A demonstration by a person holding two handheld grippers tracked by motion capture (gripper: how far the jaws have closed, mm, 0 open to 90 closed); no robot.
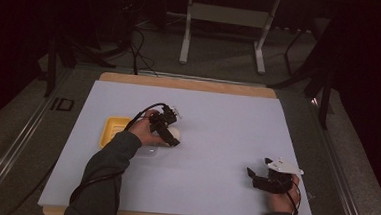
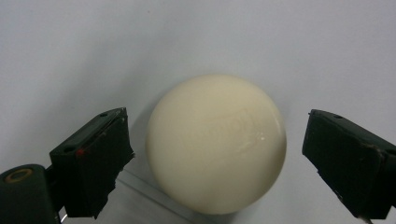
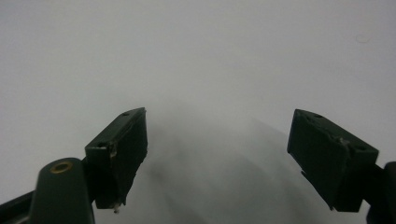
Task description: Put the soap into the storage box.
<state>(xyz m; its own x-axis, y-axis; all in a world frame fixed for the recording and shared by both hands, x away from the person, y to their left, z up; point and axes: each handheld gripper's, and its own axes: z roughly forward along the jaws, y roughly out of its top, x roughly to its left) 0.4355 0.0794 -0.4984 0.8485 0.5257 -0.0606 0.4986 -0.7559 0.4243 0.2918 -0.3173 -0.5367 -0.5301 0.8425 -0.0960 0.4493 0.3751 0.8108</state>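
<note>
White table (image 1: 217, 124), cream ball (image 2: 216, 142) between wide-open left gripper (image 2: 217, 161), untouched, right gripper (image 3: 217, 158) agape, empty.

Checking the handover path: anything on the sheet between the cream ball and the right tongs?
Nothing. In the high view the white sheet is bare between the cream ball and the right tongs.

The high view is dim, its far background nearly black. The desk (image 1: 218, 119) sheet reads pale and evenly lit. Both gripper views are soft; a small glare spot marks the cream ball (image 2: 215, 144).
</note>
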